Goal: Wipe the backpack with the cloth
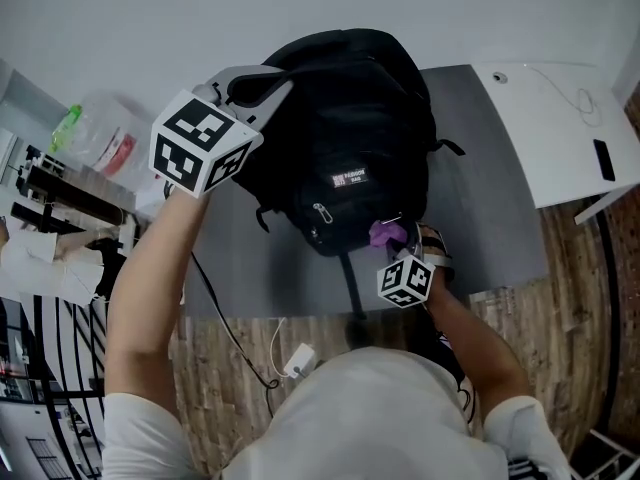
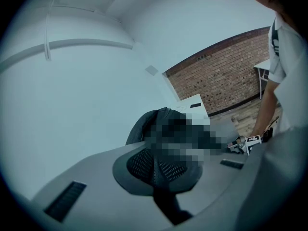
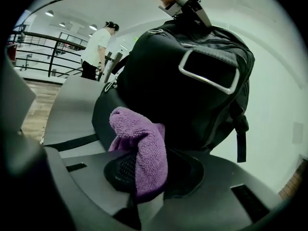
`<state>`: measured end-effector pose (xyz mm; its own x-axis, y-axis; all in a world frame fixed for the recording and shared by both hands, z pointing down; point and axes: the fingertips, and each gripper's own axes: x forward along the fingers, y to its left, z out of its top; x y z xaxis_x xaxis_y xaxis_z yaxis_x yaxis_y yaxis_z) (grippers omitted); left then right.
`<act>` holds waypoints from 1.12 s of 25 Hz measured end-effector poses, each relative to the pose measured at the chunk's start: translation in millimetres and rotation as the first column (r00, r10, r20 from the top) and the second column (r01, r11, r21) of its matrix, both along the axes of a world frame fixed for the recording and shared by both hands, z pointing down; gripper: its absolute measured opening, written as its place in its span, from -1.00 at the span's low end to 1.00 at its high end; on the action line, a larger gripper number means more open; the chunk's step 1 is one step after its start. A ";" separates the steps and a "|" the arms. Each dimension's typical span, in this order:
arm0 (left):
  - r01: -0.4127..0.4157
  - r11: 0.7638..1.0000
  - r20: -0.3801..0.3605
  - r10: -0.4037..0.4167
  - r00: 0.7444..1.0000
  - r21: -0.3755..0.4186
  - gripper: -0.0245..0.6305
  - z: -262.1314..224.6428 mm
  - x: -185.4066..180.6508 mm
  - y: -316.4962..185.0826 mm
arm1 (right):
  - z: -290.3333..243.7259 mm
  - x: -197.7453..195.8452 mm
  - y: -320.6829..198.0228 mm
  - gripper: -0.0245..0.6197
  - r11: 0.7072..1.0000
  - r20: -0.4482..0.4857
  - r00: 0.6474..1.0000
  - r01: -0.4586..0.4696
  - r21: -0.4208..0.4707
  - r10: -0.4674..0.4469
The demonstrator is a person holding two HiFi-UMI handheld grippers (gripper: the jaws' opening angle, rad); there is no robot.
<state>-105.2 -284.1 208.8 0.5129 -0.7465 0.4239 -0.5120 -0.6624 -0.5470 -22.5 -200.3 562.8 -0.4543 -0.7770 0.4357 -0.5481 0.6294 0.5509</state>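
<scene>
Right tool [image 3: 144, 174] clenching purple cloth [image 3: 143, 143], left tool [image 2: 161, 174] gripping black backpack [image 1: 350, 118], label [image 1: 349, 178] illegible.

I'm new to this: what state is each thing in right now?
backpack: upright on the table.
cloth: bunched, pinched between jaws.
left hand-held gripper: shut on the backpack's top.
right hand-held gripper: shut on the cloth.
</scene>
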 end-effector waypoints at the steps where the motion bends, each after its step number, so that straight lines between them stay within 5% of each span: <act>1: 0.002 1.000 -0.001 -0.002 1.000 0.001 -0.88 0.0 -0.3 -0.3 | 0.1 6.6 -3.2 -0.64 1.000 0.001 1.000 -0.017 -0.002 0.017; 18: -0.003 1.000 -0.016 0.003 1.000 -0.016 -0.88 1.8 -2.0 -4.0 | 1.0 70.2 -22.3 -0.64 0.980 0.000 0.980 -0.199 -0.004 0.199; 21: -0.015 1.000 -0.017 0.015 1.000 -0.021 -0.88 3.1 -1.6 -3.8 | 4.8 95.9 -27.4 -0.64 0.943 0.025 0.943 -0.331 -0.030 0.332; 28: -0.049 0.998 -0.042 0.047 0.998 -0.040 -0.88 4.6 -1.7 -3.1 | 13.8 164.5 -27.5 -0.64 0.789 0.144 0.779 -0.582 -0.195 0.610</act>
<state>-106.9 -287.2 213.4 0.5657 -0.7030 0.4311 -0.5006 -0.7082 -0.4979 142.1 -227.8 576.6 -0.0029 -0.8610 0.5087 -0.9217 0.1996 0.3326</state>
